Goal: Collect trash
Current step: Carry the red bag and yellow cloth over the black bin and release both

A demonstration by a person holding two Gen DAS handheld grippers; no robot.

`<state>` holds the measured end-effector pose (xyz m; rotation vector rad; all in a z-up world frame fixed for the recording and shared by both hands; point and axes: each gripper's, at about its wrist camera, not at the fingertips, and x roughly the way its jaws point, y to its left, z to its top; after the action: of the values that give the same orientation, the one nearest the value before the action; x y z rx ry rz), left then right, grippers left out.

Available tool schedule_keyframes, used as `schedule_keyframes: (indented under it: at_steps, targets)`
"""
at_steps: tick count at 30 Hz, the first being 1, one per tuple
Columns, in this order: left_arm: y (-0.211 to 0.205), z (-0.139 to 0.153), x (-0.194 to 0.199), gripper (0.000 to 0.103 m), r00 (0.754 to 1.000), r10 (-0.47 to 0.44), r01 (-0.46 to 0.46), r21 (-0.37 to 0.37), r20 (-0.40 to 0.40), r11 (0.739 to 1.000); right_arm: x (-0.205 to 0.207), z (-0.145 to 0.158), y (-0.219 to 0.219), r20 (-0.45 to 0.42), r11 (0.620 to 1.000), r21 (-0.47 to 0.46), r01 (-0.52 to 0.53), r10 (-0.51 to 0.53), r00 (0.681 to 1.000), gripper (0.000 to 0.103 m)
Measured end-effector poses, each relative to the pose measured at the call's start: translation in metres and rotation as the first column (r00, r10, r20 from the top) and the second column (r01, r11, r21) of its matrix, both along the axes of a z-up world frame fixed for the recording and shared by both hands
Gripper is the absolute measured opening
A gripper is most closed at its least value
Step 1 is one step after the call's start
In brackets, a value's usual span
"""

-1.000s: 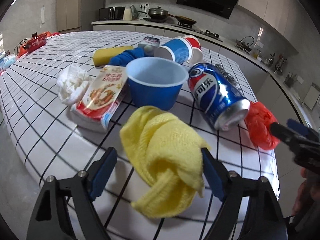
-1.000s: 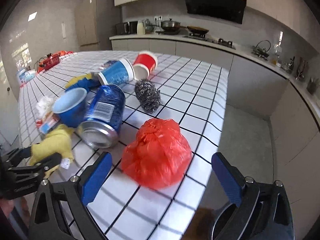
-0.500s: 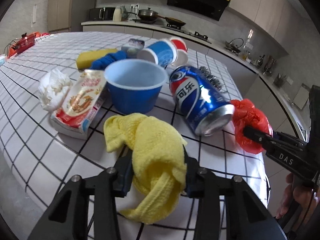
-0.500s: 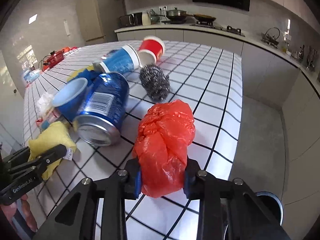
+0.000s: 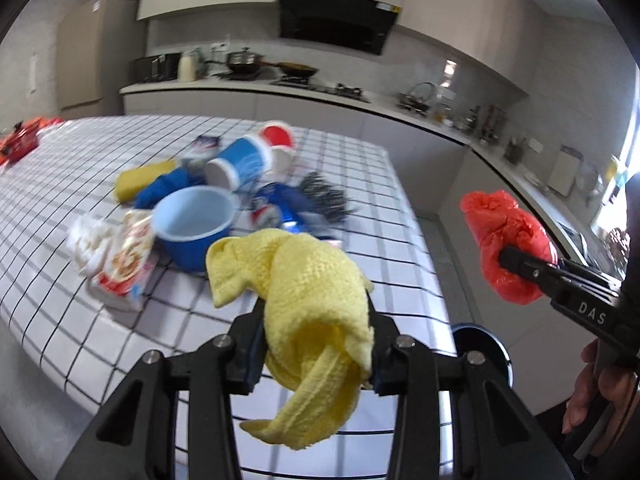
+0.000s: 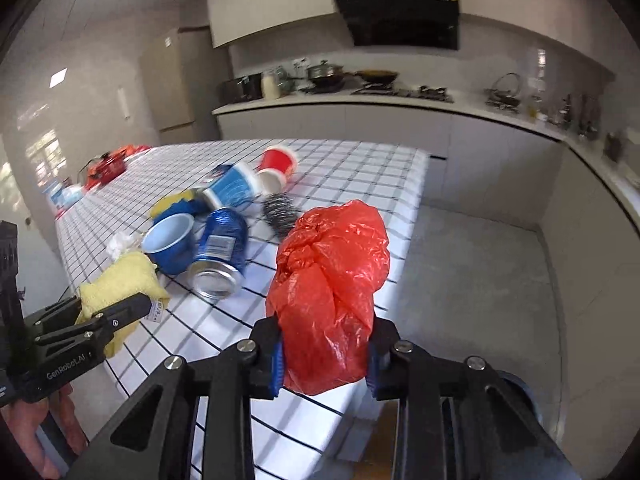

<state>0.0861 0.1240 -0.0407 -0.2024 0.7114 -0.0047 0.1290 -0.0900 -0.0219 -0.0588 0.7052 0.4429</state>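
My left gripper (image 5: 316, 344) is shut on a yellow cloth (image 5: 304, 300) and holds it lifted above the table's near edge; the cloth also shows in the right wrist view (image 6: 120, 284). My right gripper (image 6: 325, 354) is shut on a crumpled red plastic bag (image 6: 332, 292), held up beside the table's right edge; the bag also shows in the left wrist view (image 5: 504, 240). On the checked table (image 6: 360, 168) lie a blue can (image 6: 220, 256), a blue bowl (image 6: 170, 242), a blue paper cup (image 6: 234, 188), a red cup (image 6: 276, 164), a steel scourer (image 6: 278, 212), a snack packet (image 5: 124, 264) and a white tissue (image 5: 86, 240).
A dark round bin (image 5: 484, 344) stands on the floor below the table's near right corner, partly hidden by my fingers. A red basket (image 6: 106, 166) sits at the table's far left. A kitchen counter (image 6: 400, 104) with pots runs along the back wall.
Both grippers shut on their items half a second ago; now both have lifted and pulled back from the table, with the yellow cloth and the red bag off the surface.
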Motion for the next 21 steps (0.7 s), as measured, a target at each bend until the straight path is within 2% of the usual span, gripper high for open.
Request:
schedule_keyframes:
  at_steps: [9, 14, 21]
  targets:
    - [-0.064, 0.006, 0.013, 0.041, 0.983, -0.185, 0.185, -0.004, 0.01, 0.983, -0.026, 0.005, -0.078, 0.006, 0.983, 0.0, 0.183, -0.183, 0.983, 0.032]
    - [-0.103, 0.003, 0.019, 0.041, 0.959, -0.282, 0.282, -0.004, 0.006, 0.959, -0.042, 0.001, -0.124, -0.002, 0.963, -0.007, 0.271, -0.271, 0.963, 0.032]
    - [-0.155, -0.002, 0.023, 0.041, 0.923, -0.384, 0.384, -0.004, 0.001, 0.923, -0.053, -0.012, -0.172, -0.016, 0.942, -0.03, 0.334, -0.334, 0.942, 0.033]
